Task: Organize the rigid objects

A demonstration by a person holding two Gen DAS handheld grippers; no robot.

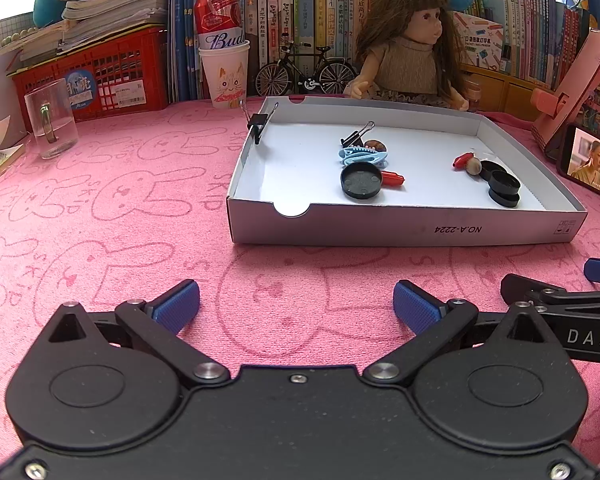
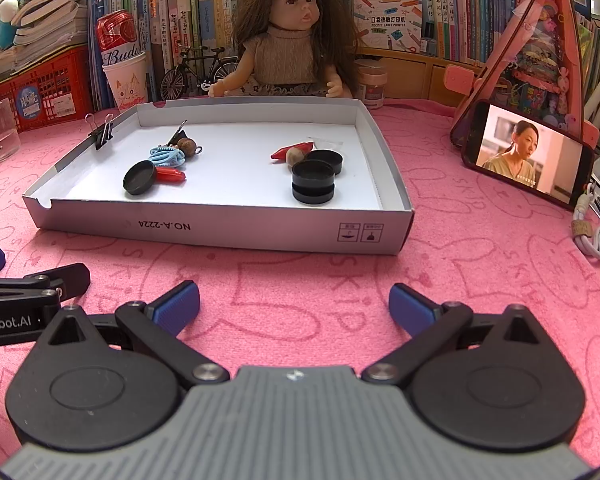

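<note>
A shallow white cardboard box lid (image 1: 400,230) (image 2: 220,228) lies on the pink cloth. Inside at left are a black round lid (image 1: 361,179) (image 2: 140,177), a light blue hair clip (image 1: 362,156) (image 2: 166,156), a red capsule (image 1: 393,178) (image 2: 170,175) and a black binder clip (image 1: 356,136). At right are stacked black round cases (image 1: 504,188) (image 2: 313,182), a red piece (image 1: 462,159) (image 2: 292,148) and a brown nut (image 1: 474,167). Another binder clip (image 1: 258,122) (image 2: 102,130) grips the left wall. My left gripper (image 1: 296,306) and right gripper (image 2: 294,304) are open and empty, in front of the box.
A doll (image 2: 292,28), a model bicycle (image 1: 308,70), a paper cup with a red can (image 1: 224,68), a glass mug (image 1: 52,124) and a red crate (image 1: 96,76) stand behind. A phone (image 2: 528,152) leans on a pink case at right. A white cable (image 2: 592,236) lies nearby.
</note>
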